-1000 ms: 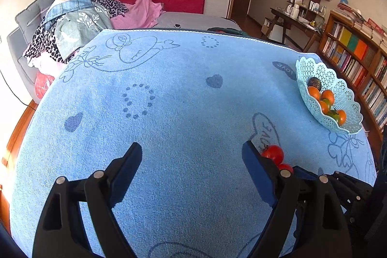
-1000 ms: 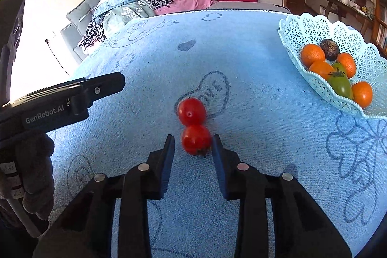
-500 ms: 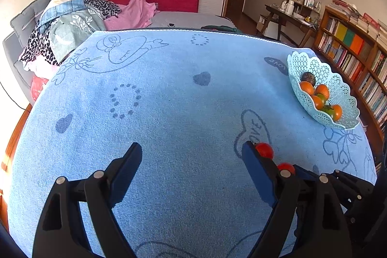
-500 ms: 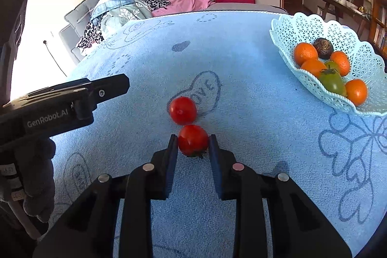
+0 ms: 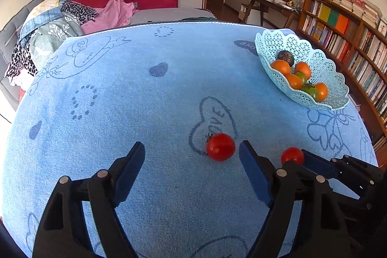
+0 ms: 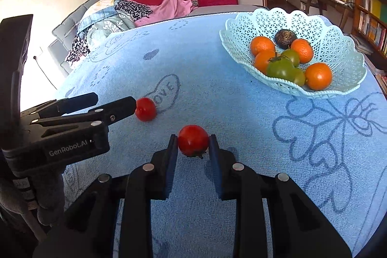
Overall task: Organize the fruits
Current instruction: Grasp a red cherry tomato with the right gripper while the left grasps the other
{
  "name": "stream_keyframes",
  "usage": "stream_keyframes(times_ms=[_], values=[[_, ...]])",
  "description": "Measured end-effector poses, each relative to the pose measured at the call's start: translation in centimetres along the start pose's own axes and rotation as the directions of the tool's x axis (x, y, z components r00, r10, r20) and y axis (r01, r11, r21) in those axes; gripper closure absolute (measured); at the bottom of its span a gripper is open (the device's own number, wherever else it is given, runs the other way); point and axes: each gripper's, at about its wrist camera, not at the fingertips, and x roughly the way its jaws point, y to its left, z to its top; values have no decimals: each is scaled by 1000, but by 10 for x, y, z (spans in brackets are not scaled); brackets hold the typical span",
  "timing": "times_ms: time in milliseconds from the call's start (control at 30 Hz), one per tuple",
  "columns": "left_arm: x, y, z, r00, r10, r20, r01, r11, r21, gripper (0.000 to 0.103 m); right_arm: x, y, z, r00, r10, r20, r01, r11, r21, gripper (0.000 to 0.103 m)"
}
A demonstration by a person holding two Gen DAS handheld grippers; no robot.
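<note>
In the left wrist view the right gripper (image 5: 293,157) is mostly hidden behind the left gripper's own right finger, so only part of the red tomato (image 5: 292,155) it carries shows there. In the right wrist view a gloved hand (image 6: 31,195) under the left gripper's body is cut off by the frame edge and dark, and its fingers cannot be made out.

Both grippers point forward and steeply down at the blue towel-covered table (image 6: 217,98). The left gripper (image 5: 192,156) comes in from the left side of the right wrist view, its fingers lying nearly level across the cloth.

The right gripper's jaws are clamped on the near tomato, pads pressing both sides, stem end down (whether it is clear of the cloth I cannot tell). The left gripper's jaws stand wide and are closing; the second tomato (image 5: 220,146) lies on the cloth just ahead of the gap, close to the right finger, apparently untouched, beside a printed heart.

The pale lattice basket (image 6: 338,40) sits further off to the right, holding oranges (image 6: 262,45), green tomatoes (image 6: 280,69) and one dark round fruit (image 6: 285,38).
</note>
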Motion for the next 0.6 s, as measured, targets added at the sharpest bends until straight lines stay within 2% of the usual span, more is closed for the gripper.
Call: stream_keyframes(times_ms=[167,233,467,600], values=[[11,-14,2,1000,-13,-18,14,999,33,34,-2,-9,-1,1000,-7,4,7,1000,24,76],[15,-18,1,999,-19,-30,20,999,41,42,-3,-11,-1,1000,-7,5,7,999,31,76],[29,-26,-1,998,-32,-62,35,998,49,55,-4,-14,-1,1000,1,12,-1,999,45,76],[34,-26,-1,998,-25,-62,27,999,40,67,-4,-17,-2,1000,3,14,-4,999,54,76]])
